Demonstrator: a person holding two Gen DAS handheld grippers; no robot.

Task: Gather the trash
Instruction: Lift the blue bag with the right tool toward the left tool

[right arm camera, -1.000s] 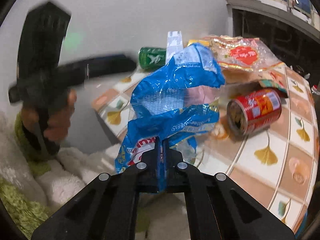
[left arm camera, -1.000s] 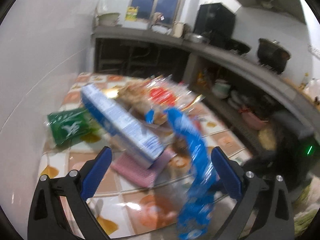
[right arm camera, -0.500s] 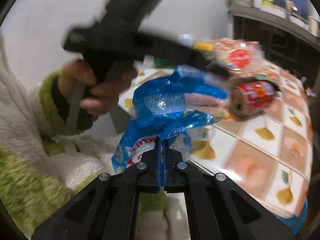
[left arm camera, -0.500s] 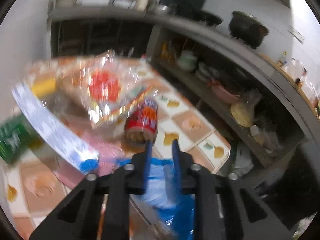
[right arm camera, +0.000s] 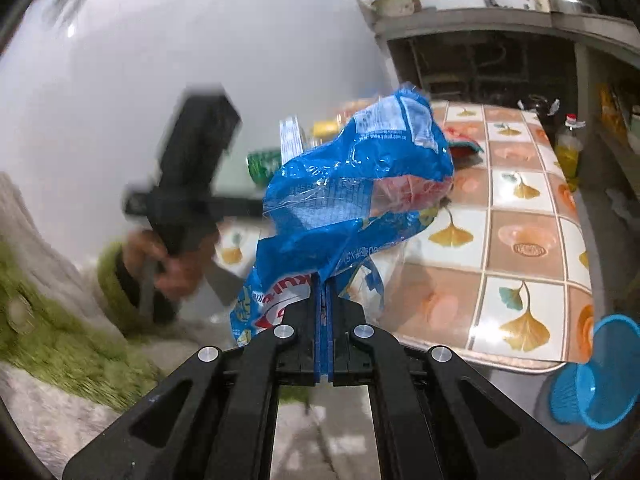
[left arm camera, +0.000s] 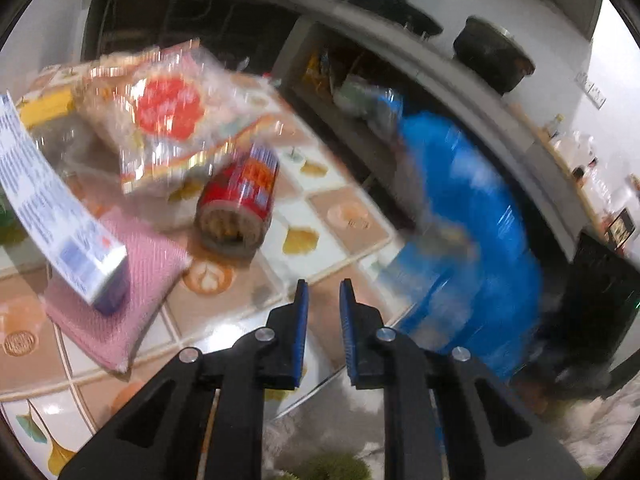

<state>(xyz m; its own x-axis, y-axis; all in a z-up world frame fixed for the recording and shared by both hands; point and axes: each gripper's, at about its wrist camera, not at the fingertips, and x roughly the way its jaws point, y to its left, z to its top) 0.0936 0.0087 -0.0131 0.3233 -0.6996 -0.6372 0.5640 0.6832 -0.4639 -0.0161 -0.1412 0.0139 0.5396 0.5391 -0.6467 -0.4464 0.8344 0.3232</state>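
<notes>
My right gripper is shut on the lower edge of a crumpled blue plastic bag, held up off the tiled table. The same blue bag shows blurred at the right of the left wrist view. My left gripper hangs over the table's near edge, its jaws a narrow gap apart with nothing between them. Ahead of it lie a red can on its side, a clear wrapper with a red label, a white and blue box and a pink cloth.
A blue mesh basket stands on the floor off the table's near right corner. A green packet and a bottle of yellow oil sit further back. A hand in a green-cuffed fleece sleeve holds the left gripper. Kitchen shelves run behind.
The left gripper's jaws went from wide apart to a narrow gap, and it swung right towards the can. The right gripper carried the blue bag up and away from the table.
</notes>
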